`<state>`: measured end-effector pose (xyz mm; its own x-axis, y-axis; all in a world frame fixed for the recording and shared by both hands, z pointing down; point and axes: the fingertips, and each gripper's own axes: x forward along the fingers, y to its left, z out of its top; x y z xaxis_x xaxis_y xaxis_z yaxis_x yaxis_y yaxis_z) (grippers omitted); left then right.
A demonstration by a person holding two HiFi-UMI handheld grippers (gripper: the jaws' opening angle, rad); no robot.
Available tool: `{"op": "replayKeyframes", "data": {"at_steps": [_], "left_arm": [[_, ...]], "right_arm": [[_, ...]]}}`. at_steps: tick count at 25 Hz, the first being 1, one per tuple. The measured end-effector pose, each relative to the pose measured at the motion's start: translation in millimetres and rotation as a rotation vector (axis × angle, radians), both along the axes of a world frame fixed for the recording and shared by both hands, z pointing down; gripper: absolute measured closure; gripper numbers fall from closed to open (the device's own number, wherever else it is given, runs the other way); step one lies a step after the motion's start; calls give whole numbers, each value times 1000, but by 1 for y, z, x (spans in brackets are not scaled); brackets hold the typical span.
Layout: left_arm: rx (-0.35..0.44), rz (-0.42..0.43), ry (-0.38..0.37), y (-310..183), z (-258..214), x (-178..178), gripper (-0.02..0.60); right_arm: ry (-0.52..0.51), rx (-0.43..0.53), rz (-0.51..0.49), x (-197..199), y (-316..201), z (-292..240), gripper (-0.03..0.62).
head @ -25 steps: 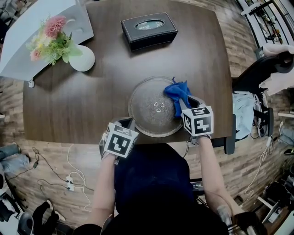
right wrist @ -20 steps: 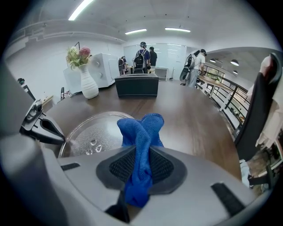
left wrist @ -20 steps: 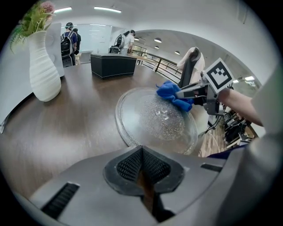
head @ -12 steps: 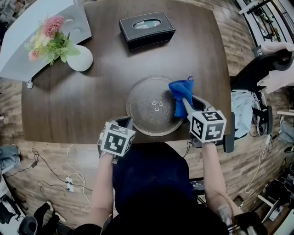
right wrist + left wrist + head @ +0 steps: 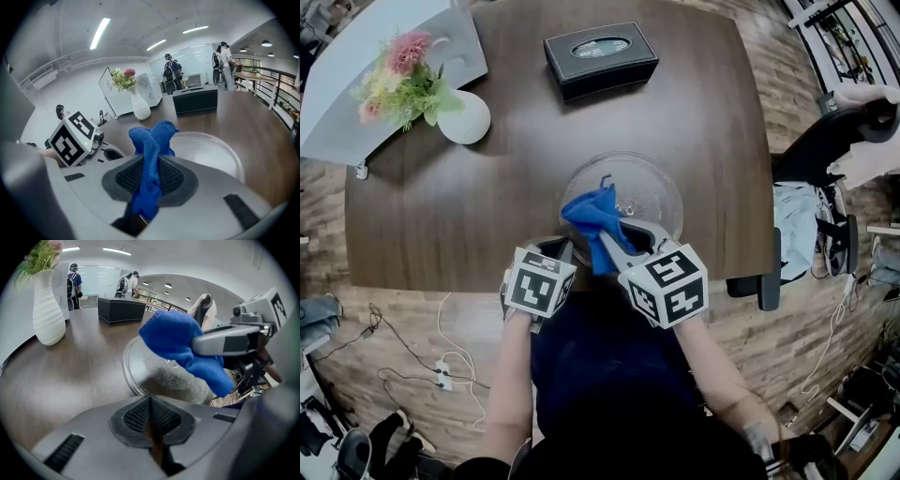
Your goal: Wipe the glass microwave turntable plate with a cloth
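Note:
The round glass turntable plate [image 5: 652,192] lies near the front edge of the dark wooden table [image 5: 469,216]. My right gripper [image 5: 619,239] is shut on a blue cloth [image 5: 591,216], which bunches out past its tips over the plate's near left part. In the right gripper view the cloth [image 5: 150,140] runs between the pads, with the plate [image 5: 211,150] beyond. My left gripper [image 5: 560,251] sits at the plate's near left rim, its jaws closed there. In the left gripper view the cloth [image 5: 173,336] hangs over the plate [image 5: 159,373], whose rim vanishes behind the tips of my left gripper [image 5: 150,399].
A black tissue box [image 5: 601,58] stands at the table's far side. A white vase of flowers [image 5: 466,117] and a white panel [image 5: 375,56] are at the far left. A dark chair [image 5: 825,150] stands to the right. Cables lie on the wooden floor [image 5: 422,347].
My right gripper has swept the blue cloth from the plate's right side to its near left part. The left gripper has kept its place at the rim.

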<state>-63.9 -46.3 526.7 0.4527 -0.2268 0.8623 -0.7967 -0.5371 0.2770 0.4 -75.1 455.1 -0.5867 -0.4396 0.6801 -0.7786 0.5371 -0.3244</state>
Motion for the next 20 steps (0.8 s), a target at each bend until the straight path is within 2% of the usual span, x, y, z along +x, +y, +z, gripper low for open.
{"op": "replayKeyframes", "data": {"at_steps": [5,13,20], "left_arm": [[-1,-12,16,1,0,-1,577],[1,-11,26,-1,1,-2,577],[-2,-1,12,1,1,-1,577]], "right_arm": [[-12,-17,-42,-33,8,12,530],[73,-92,-61,-44,25,66,530],[122,-57,-89,-44,26,67,531]]}}
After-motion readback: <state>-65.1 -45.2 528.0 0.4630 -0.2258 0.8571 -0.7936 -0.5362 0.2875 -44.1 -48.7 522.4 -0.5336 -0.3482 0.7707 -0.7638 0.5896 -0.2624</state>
